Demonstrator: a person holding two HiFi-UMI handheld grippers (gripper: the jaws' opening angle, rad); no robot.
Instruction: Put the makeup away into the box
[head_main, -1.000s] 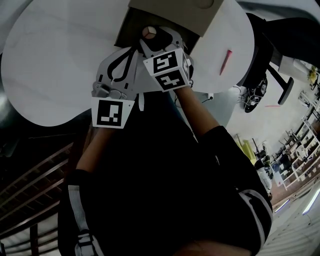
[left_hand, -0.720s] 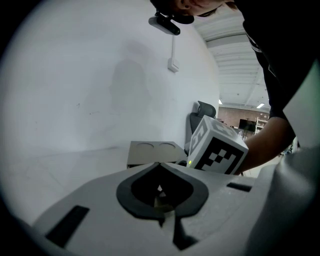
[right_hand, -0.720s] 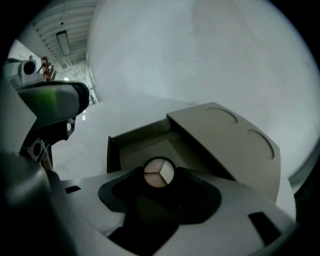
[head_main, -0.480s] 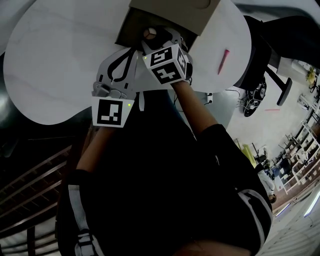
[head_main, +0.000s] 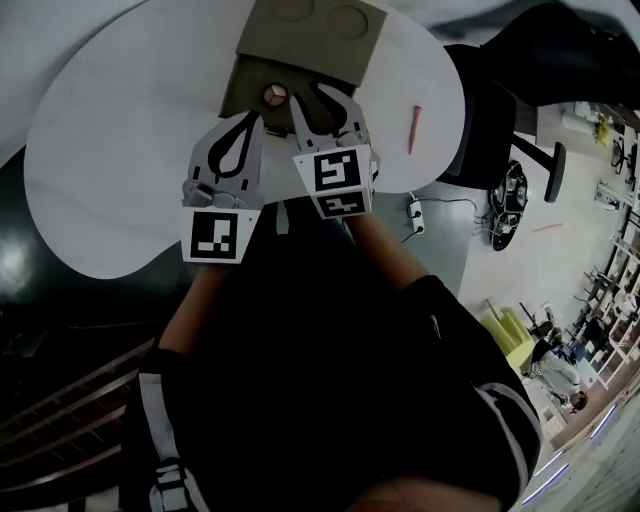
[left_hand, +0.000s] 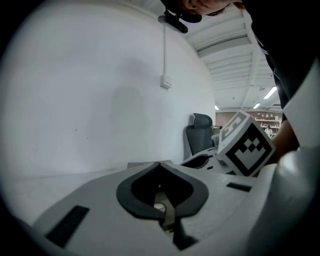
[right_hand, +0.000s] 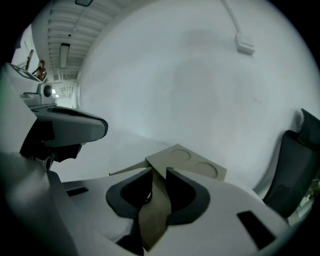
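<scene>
A small round compact lies inside the cardboard box, close to the near wall, so that piece looks put away. The box lid is folded back and up with its two round marks showing, which leaves the mouth open for anything else. It sits at the far edge of the white table, right in front of the person.

One more piece seems to be left. A thin pink stick, perhaps a lip pencil, lies alone on the table. It is well to the right of the box and near the table's rim, and nothing is touching it.

Both grippers hang just in front of the box and above its near side, side by side. The right gripper has its jaws parted with a gap between the tips, and they are drawing together. Its own view shows only the box lid through that gap and nothing between the pads, so it is empty. The left gripper has its tips pressed together and holds nothing. It seems to be waiting there as a spare hand.

I judge the pink stick to be the next thing to fetch, and the right gripper is on the handier side for it. A black chair stands beyond the table on that side.
</scene>
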